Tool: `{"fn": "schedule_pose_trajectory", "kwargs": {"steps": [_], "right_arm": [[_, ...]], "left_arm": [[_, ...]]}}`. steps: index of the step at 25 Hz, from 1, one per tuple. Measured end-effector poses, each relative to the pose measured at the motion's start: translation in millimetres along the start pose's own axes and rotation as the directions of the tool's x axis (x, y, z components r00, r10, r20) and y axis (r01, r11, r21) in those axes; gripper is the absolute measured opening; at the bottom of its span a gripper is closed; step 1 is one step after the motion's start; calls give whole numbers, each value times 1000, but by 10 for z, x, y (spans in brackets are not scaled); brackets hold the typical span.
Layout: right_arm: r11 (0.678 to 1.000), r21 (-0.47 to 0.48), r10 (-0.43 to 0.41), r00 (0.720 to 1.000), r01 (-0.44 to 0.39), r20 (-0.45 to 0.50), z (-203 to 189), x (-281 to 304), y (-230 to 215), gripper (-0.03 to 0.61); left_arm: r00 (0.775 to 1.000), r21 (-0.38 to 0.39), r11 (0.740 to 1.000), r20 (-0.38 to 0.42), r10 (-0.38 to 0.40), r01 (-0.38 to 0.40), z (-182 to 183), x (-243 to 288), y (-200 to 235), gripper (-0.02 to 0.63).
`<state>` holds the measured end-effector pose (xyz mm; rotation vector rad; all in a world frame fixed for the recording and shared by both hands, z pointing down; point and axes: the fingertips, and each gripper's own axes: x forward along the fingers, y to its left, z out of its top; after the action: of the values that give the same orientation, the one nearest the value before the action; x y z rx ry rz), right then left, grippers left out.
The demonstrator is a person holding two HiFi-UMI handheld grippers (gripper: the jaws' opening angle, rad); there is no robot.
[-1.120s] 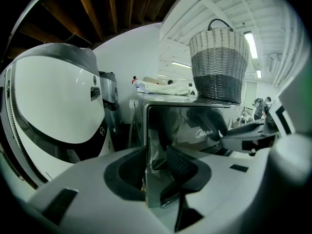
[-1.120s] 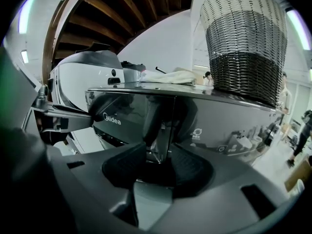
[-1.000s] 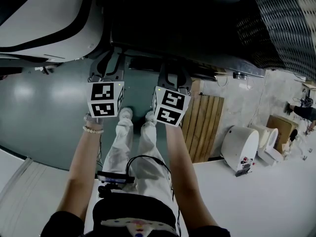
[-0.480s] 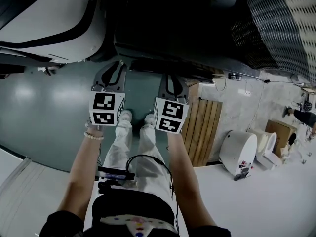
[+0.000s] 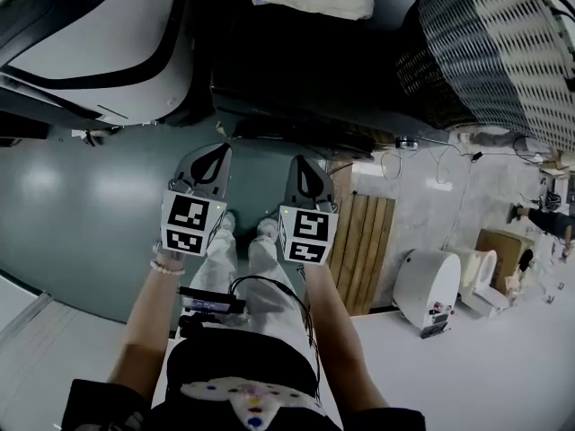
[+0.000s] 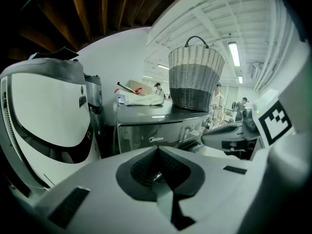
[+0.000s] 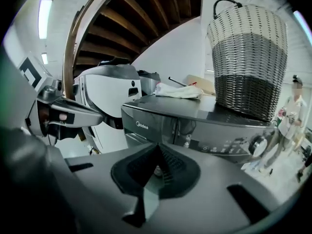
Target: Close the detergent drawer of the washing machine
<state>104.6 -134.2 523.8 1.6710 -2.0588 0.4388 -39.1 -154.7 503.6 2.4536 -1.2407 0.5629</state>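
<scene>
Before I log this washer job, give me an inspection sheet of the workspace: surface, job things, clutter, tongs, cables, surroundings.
Surface: washing machine top, dark and glossy.
Job's things: detergent drawer looks shut.
Clutter: white cloth and wicker basket on top.
Tongs: left tongs and right tongs just closed, both empty.
Cables: black cable at the person's waist.
Surroundings: white appliance, wooden pallet, teal floor.

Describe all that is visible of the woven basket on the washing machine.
The woven basket is tall and round, wider at the rim. Its wicker-like weave is pale on top, grey midway, dark at the base. A dark arched handle rises over it. It stands upright on the washing machine, beside a white cloth.
</scene>
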Motion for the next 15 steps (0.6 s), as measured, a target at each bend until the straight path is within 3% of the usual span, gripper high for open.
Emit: {"fn": "schedule_pose_trajectory", "kwargs": {"steps": [15], "right_arm": [[994, -73, 94, 988, -85, 125, 601, -861, 73, 5]], "left_arm": [[997, 91, 996, 78, -29, 22, 606, -842, -364, 11]]}}
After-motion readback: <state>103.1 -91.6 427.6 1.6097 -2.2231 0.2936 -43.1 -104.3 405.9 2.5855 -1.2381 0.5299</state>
